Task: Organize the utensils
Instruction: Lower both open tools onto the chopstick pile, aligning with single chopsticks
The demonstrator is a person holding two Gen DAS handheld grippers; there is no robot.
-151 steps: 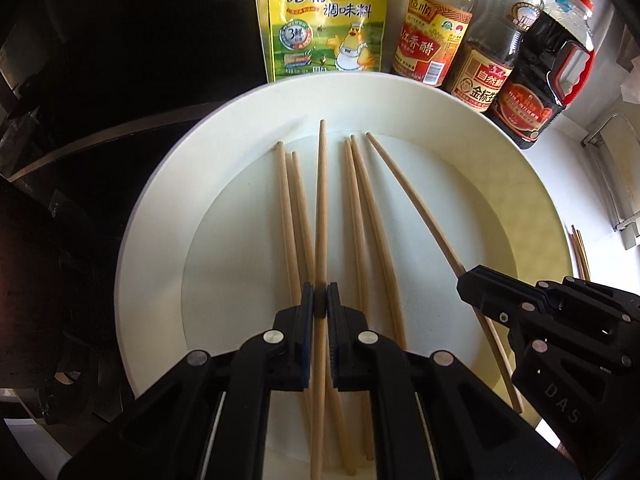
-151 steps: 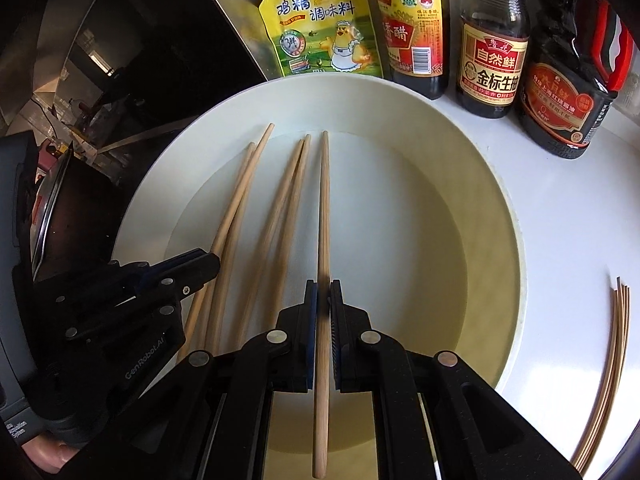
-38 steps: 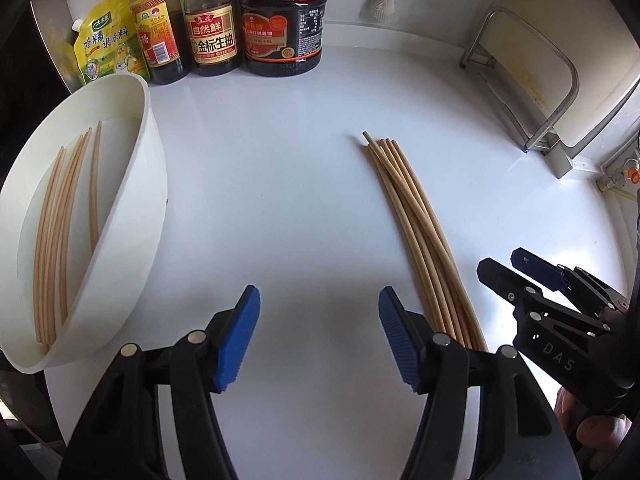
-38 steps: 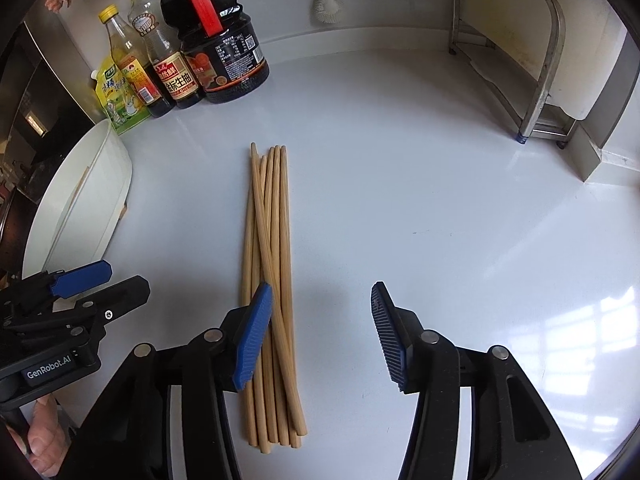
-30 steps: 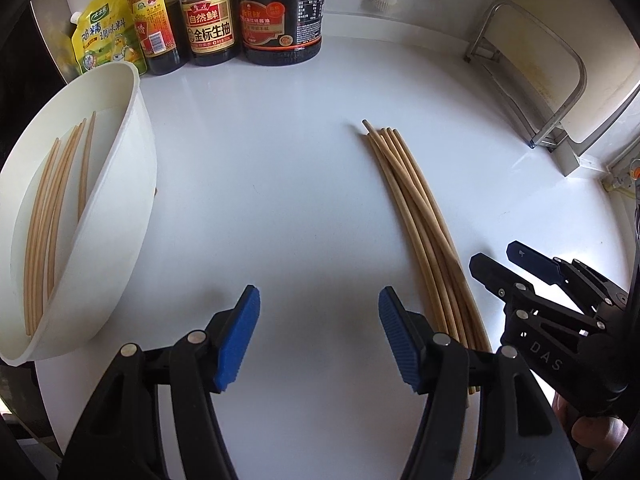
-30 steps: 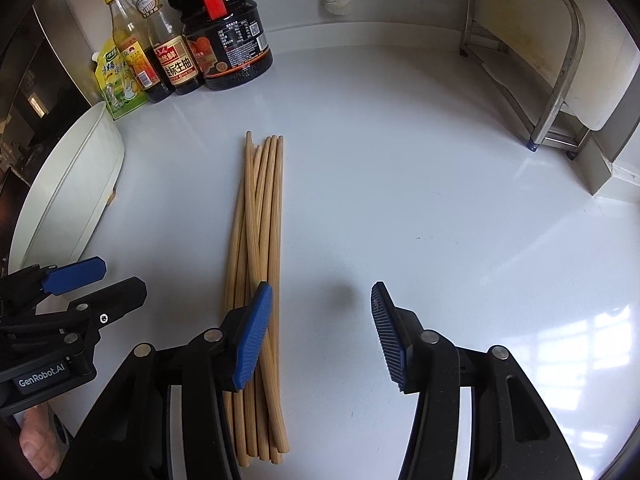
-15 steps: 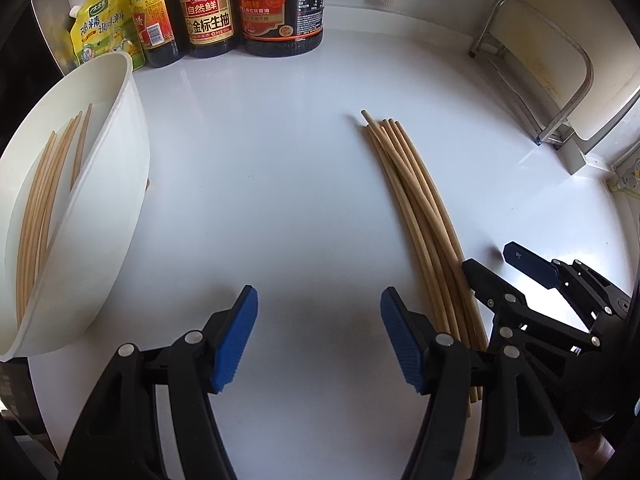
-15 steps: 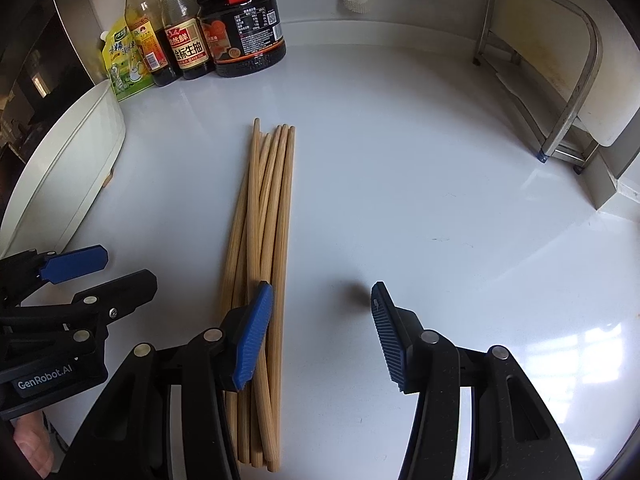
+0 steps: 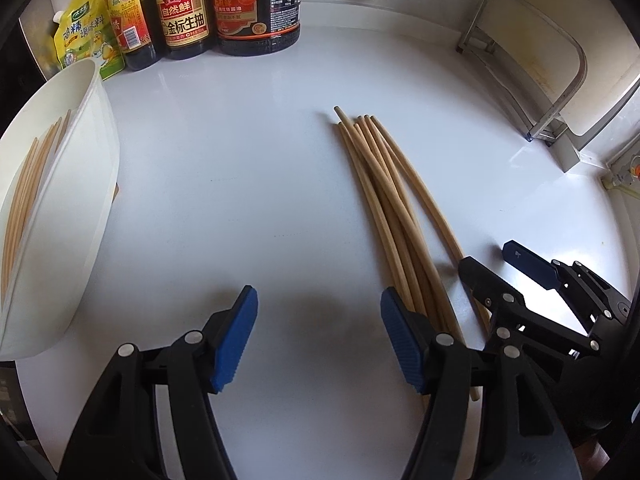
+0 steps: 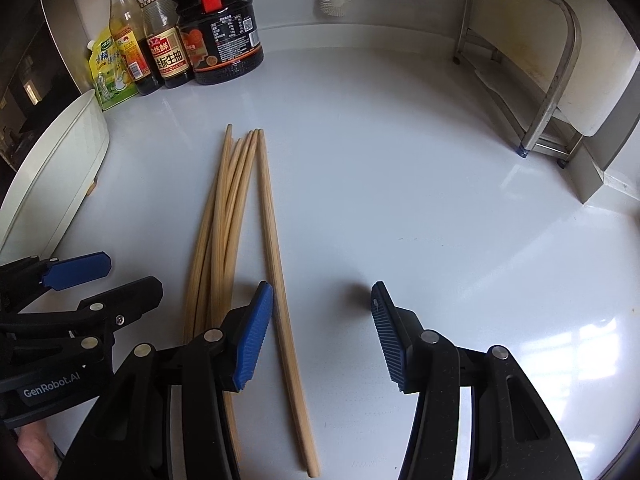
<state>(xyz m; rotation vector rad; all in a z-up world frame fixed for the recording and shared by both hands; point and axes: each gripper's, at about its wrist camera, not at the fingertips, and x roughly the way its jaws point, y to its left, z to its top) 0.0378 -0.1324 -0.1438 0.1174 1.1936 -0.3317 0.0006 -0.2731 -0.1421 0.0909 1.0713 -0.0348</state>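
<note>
Left wrist view: left gripper (image 9: 318, 336) gapes wide with nothing between its blue pads, just left of the loose bundle of pale wooden chopsticks (image 9: 390, 204) lying on the white countertop (image 9: 248, 168). More chopsticks sit in the white oval dish (image 9: 86, 184) far left of the bundle.

Right wrist view: right gripper (image 10: 322, 334) also stands open, straddling the bundle's (image 10: 228, 216) rightmost stick without pinching it.

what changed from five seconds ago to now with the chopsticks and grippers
Both grippers were shut on one chopstick each over the white bowl. Now the left gripper and right gripper hang open and empty over the chopstick bundle on the counter. Some chopsticks remain in the bowl, and the sauce bottles stay put.
</note>
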